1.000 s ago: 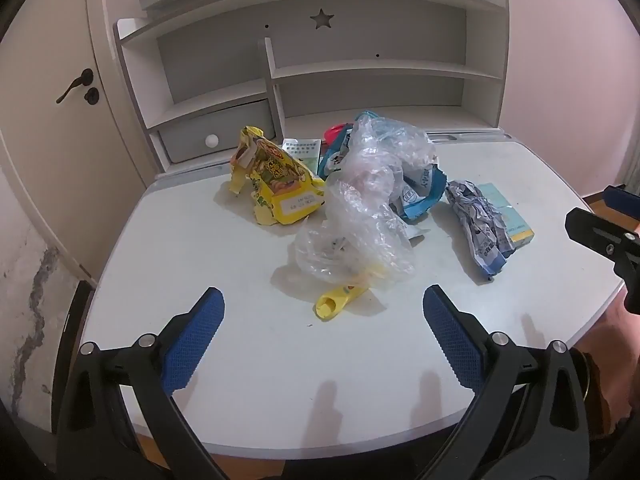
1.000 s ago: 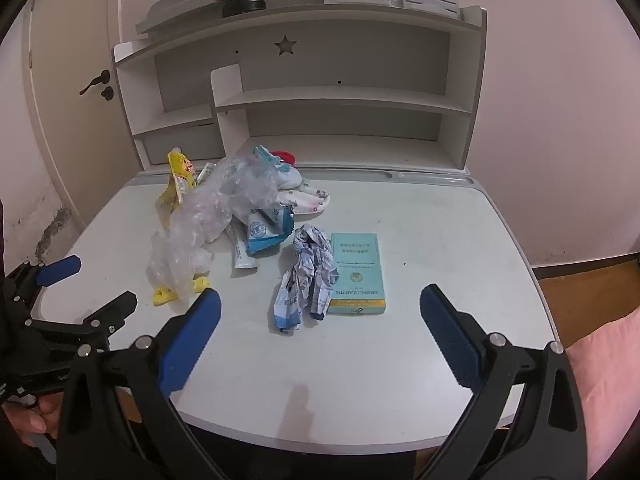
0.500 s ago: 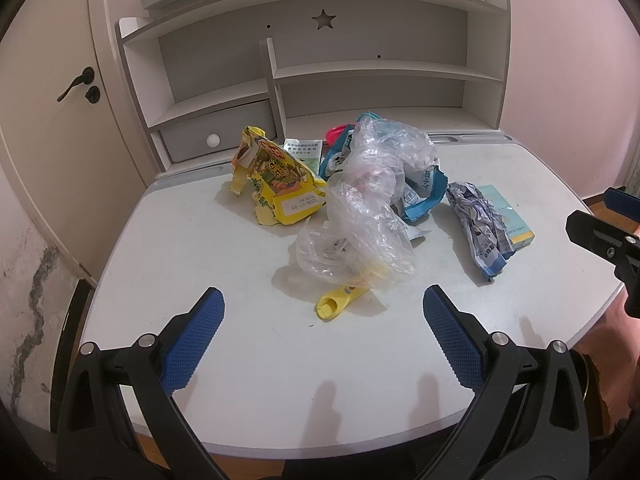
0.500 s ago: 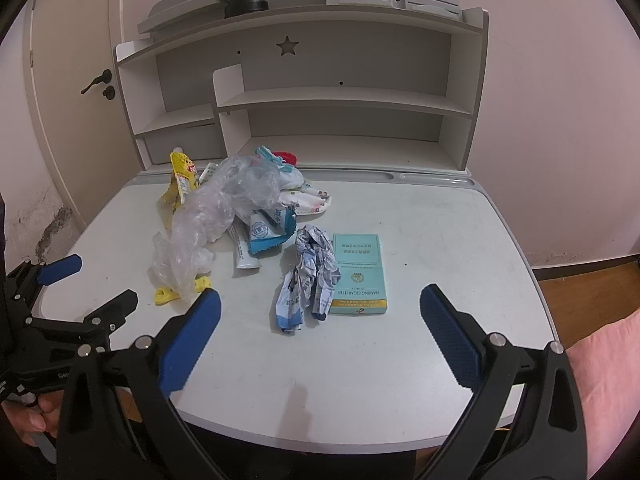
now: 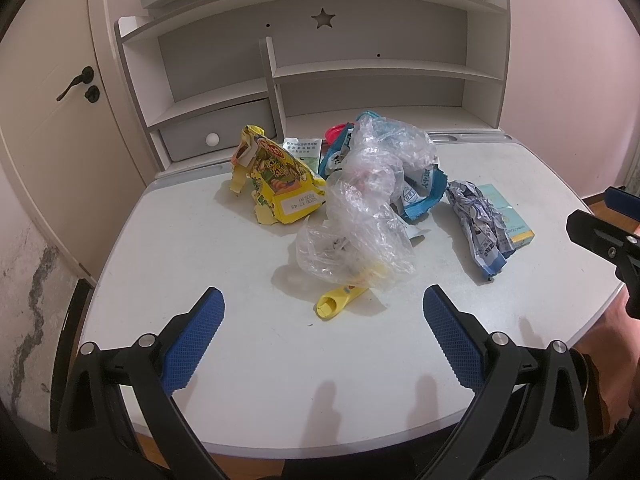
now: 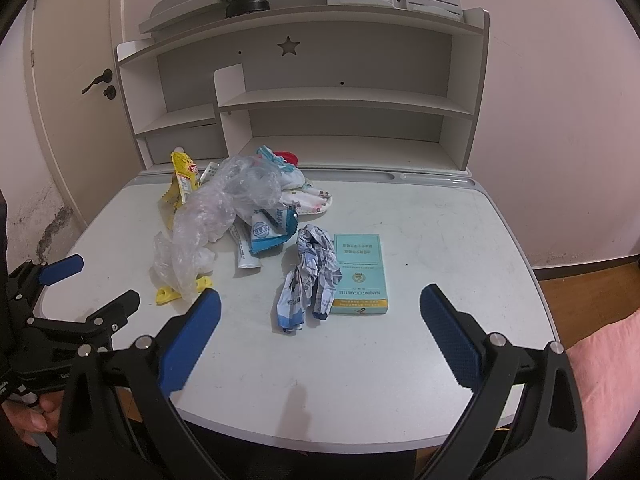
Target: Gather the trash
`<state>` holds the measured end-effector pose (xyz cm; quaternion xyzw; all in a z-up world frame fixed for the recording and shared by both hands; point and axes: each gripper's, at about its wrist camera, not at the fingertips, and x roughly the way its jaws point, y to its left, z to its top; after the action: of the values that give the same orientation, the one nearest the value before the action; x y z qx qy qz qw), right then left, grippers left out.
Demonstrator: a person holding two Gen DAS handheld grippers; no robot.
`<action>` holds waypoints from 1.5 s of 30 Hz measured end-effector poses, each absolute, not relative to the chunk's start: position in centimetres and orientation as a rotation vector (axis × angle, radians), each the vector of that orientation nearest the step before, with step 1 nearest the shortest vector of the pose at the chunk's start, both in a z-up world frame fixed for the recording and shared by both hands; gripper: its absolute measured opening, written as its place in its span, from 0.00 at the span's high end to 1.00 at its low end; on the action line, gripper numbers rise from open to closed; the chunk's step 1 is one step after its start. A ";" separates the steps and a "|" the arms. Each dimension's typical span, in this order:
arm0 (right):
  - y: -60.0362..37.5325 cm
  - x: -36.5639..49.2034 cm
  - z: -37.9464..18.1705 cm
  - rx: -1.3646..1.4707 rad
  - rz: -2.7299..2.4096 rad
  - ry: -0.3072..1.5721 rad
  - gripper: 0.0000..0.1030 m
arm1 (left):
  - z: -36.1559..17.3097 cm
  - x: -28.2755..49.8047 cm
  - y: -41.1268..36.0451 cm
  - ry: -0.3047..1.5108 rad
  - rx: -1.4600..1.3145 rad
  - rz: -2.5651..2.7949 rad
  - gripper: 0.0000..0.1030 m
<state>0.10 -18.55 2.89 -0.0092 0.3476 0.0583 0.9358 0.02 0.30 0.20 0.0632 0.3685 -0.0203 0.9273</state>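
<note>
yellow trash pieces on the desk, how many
2. A yellow snack bag stands at the back left of the pile; a small yellow tube lies at the front, partly under the clear plastic bag. More could be hidden beneath.

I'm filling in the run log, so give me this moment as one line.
phase: pre-grasp | left gripper: open, empty | right gripper: open, empty | trash on desk: clear plastic bag, crumpled wrapper

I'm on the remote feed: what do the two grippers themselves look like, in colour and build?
Both look alike. The left gripper and the right gripper each have two black, angular plastic arms with silver bolts at the joints. Each arm ends in a blue finger pad with a fine cross-hatched texture. No cables or sleeves show. A bare hand grips the left gripper's handle.
</note>
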 end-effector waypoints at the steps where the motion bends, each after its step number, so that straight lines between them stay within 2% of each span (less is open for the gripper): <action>1: -18.6 0.1 2.9 -0.019 0.119 0.710 0.06 | 0.2 0.0 0.3 0.755 0.129 -0.041 0.06; 45: -18.6 0.1 3.0 -0.018 0.119 0.709 0.06 | -0.2 0.0 0.2 0.764 0.127 -0.040 0.06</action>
<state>0.08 -18.64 2.96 -0.0090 0.3468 0.0583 0.9361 0.03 0.25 -0.15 0.0618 0.3725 -0.0196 0.9258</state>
